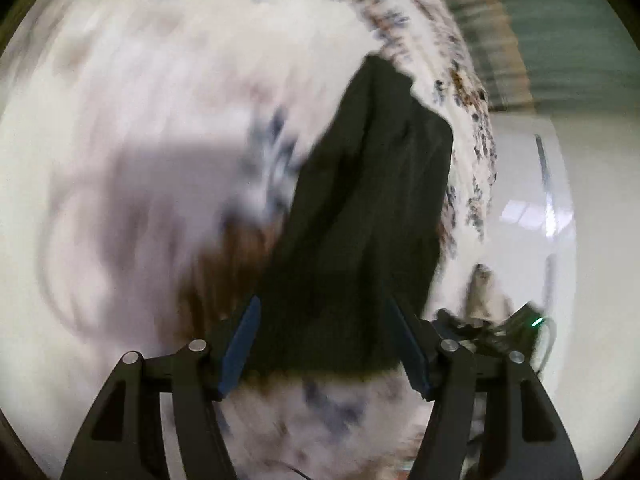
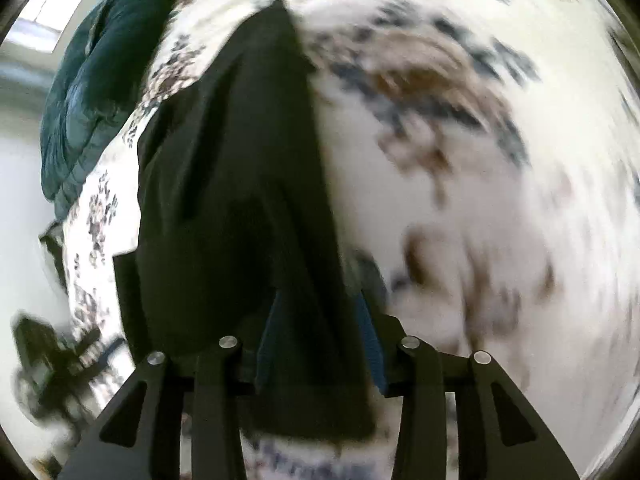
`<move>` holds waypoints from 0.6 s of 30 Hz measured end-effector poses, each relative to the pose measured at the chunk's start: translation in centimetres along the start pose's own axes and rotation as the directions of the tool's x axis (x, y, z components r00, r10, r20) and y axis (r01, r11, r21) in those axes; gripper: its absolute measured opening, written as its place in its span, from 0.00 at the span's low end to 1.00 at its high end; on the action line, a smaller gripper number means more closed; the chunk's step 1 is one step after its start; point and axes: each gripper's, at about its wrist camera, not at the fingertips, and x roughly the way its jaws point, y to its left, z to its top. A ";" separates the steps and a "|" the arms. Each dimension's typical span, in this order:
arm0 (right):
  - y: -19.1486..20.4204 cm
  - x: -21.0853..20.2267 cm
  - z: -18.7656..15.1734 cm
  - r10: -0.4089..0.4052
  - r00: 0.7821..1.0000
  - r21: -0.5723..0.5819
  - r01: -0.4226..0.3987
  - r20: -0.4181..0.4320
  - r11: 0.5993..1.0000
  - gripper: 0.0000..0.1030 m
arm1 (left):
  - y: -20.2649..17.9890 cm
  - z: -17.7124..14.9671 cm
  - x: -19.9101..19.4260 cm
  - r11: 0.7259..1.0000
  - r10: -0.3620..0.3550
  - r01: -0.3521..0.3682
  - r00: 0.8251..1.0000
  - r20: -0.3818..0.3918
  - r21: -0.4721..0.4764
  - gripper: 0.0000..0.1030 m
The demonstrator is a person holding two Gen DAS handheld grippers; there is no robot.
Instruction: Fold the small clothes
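Left wrist view showed the left tongs (image 1: 324, 344) parted around a dark garment (image 1: 360, 208) on the floral bed (image 1: 140, 80). Right tongs (image 2: 320, 340) straddled it too; whether either set pinched cloth, I couldn't tell. A loose hold risked dropping the fold.

Place: we take this for a bedroom in a home.
Bed: we see a white floral bedspread (image 2: 460, 168) filling most of both views.
Bedding: we see a dark teal quilted duvet (image 2: 92, 92) bunched at the bed's far edge.
Surroundings: we make out a pale glossy floor (image 1: 524, 184) beside the bed and a window (image 2: 44, 28).
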 end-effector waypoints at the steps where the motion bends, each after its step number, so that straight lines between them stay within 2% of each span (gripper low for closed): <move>1: -0.4 -0.3 -1.1 0.009 1.000 0.023 -0.009 -0.010 1.000 0.40 | 0.7 -1.3 0.4 0.998 -0.036 0.035 0.999 -0.017 -0.059 0.61; 3: -1.4 -0.6 -3.8 0.051 0.998 0.094 -0.047 -0.039 0.994 0.43 | 1.7 -3.2 2.0 0.988 -0.071 0.064 0.996 -0.047 -0.142 0.61; 4: -1.9 -0.3 -5.4 0.077 0.995 0.140 -0.068 -0.059 0.988 0.48 | 2.1 -3.8 3.1 0.981 -0.096 0.084 0.994 -0.060 -0.174 0.61; 6: -2.5 0.8 -7.7 0.124 0.988 0.203 -0.103 -0.094 0.974 0.48 | 2.6 -4.1 5.4 0.973 -0.114 0.094 0.990 -0.085 -0.209 0.61; 8: -2.9 2.8 -9.5 0.176 0.974 0.263 -0.134 -0.142 0.955 0.48 | 3.0 -3.9 7.1 0.962 -0.138 0.117 0.988 -0.068 -0.245 0.61; 10: -3.4 5.5 -10.9 0.250 0.953 0.348 -0.179 -0.173 0.920 0.48 | 3.2 -3.1 7.4 0.957 -0.135 0.127 0.991 -0.012 -0.261 0.59; 11: -3.6 6.4 -11.1 0.282 0.944 0.380 -0.202 -0.169 0.903 0.48 | 3.1 -2.7 7.0 0.953 -0.144 0.146 0.989 0.026 -0.264 0.58; 13: -4.1 7.9 -11.4 0.348 0.930 0.440 -0.265 -0.117 0.858 0.49 | 2.8 -2.3 5.7 0.961 -0.119 0.132 0.991 0.068 -0.243 0.40; 14: -4.5 8.2 -11.4 0.369 0.927 0.463 -0.299 -0.068 0.835 0.46 | 2.5 -2.2 5.2 0.965 -0.108 0.124 0.991 0.079 -0.230 0.34; 15: -4.7 8.3 -11.5 0.379 0.925 0.478 -0.318 -0.034 0.819 0.38 | 2.3 -2.0 4.7 0.973 -0.082 0.098 0.993 0.084 -0.211 0.24; 16: -5.0 8.2 -11.8 0.381 0.925 0.494 -0.332 0.002 0.804 0.27 | 2.3 -1.9 4.1 0.979 -0.055 0.071 0.994 0.091 -0.192 0.23; 18: -5.0 7.8 -12.3 0.376 0.926 0.490 -0.339 0.024 0.803 0.23 | 3.1 -1.8 3.4 0.978 -0.034 0.055 0.994 0.105 -0.203 0.23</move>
